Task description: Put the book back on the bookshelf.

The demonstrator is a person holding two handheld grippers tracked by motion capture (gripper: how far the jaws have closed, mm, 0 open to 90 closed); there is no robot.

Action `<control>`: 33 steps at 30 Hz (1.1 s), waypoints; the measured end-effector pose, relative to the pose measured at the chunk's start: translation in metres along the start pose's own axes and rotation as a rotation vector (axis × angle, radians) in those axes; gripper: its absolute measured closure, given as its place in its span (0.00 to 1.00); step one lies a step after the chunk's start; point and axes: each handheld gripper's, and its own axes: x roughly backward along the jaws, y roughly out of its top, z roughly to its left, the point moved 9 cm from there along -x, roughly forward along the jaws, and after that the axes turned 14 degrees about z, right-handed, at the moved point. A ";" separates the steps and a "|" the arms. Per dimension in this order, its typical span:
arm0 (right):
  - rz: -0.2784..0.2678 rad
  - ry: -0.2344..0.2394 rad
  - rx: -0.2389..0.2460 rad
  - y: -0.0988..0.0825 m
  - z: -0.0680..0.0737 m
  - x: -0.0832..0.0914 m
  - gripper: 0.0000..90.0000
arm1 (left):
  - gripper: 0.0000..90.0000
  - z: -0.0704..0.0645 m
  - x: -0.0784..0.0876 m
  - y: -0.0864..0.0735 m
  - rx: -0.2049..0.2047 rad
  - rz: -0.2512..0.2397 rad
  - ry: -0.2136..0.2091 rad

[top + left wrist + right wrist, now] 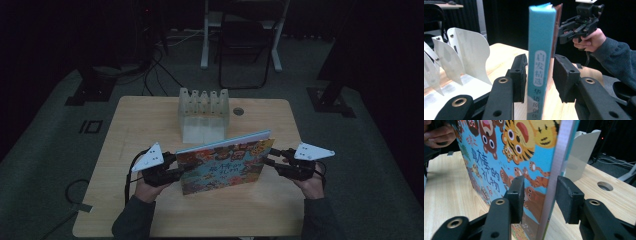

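Left tongs (539, 77) straddling book (225, 162) spine, right tongs (540, 197) its fore-edge

Book spine (541, 62) with Chinese characters 启发精选 in a white oval, 华诺 below, book cover (499, 165) with blue characters 最棒的礼物

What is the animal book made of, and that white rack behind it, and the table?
Book: probably a glossy printed board cover, stiff enough to stand on edge. Rack: looks like matte whitish plastic, with thin curved dividers joined by small rivets. Table: pale wood or wood-look laminate, with faint grain lines.
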 end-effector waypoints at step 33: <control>0.013 0.004 -0.016 -0.014 -0.003 0.000 0.70 | 0.42 -0.017 -0.029 0.000 -0.049 -0.005 -0.063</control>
